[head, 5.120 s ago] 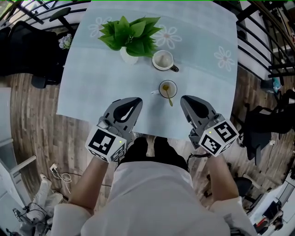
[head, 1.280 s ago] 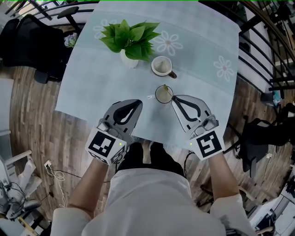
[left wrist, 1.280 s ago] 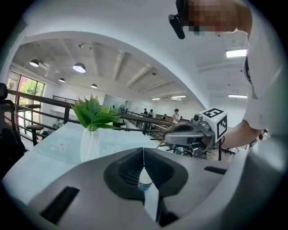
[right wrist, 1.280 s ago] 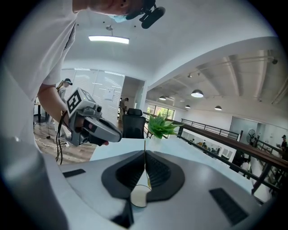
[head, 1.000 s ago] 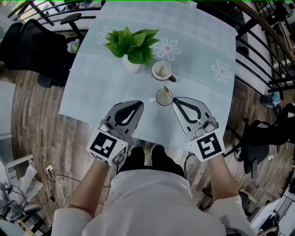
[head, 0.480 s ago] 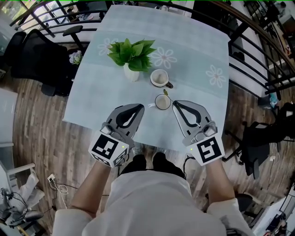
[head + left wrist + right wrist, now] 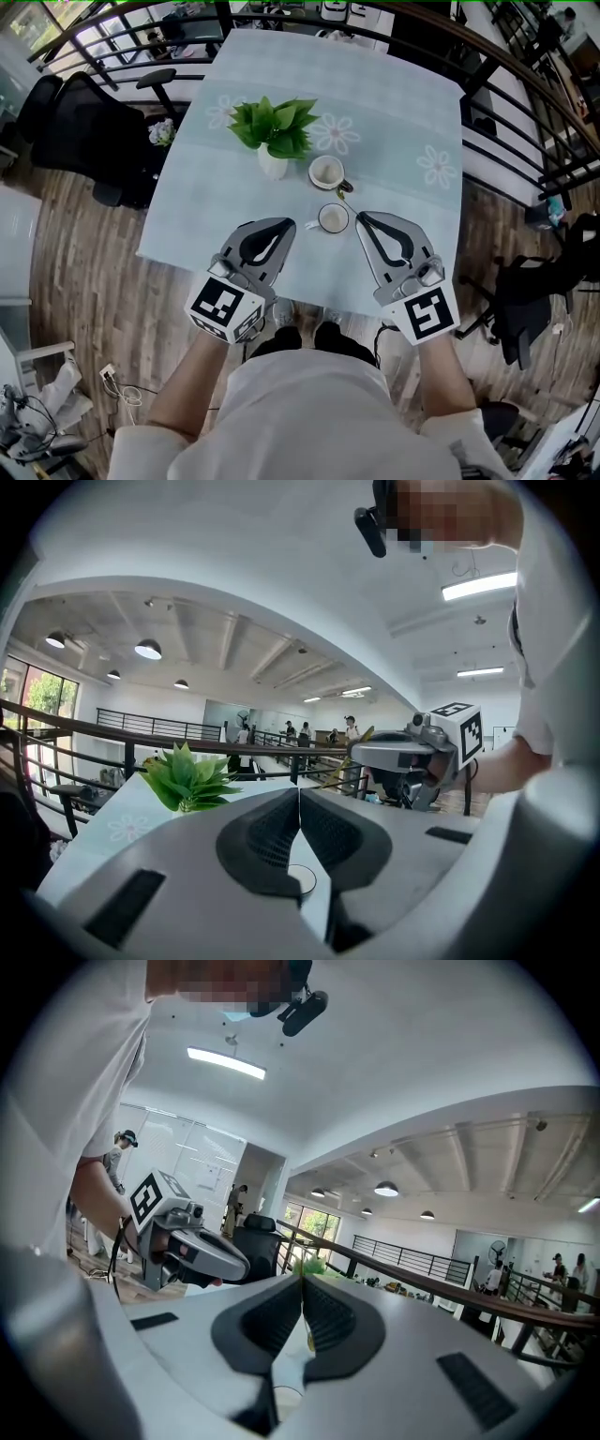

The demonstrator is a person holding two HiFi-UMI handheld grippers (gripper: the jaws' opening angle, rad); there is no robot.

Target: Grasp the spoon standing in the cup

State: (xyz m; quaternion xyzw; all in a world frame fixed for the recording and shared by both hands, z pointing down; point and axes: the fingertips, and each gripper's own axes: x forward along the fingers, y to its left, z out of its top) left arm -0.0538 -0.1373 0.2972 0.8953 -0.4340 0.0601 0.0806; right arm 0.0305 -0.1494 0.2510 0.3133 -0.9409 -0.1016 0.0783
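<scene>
Two grippers hover over the near table edge, both smooth grey plastic with ribbed black pads.

The left gripper (image 7: 289, 223) has its jaws closed flush with nothing between them. It sits near the handle side of the cup (image 7: 333, 218), not touching it.

The right gripper (image 7: 360, 217) has its jaws pressed together on the thin gold handle of the spoon (image 7: 362, 739). In its own view I read a sliver of yellow metal pinched in the seam between the pads. Seen from the left gripper view, the spoon is tilted, its upper end poking past the jaw tips and its lower end angled down toward the cup. I cannot tell whether its bowl sits inside the cup.

The cup is small, round, white and glossy, with its handle pointing left. The right gripper's tips are just beside its rim.

Behind it are a second white cup (image 7: 326, 172) with a dark handle and a leafy green plant (image 7: 273, 131) in a white pot. Everything stands on a pale blue daisy-print tablecloth (image 7: 403, 112)
</scene>
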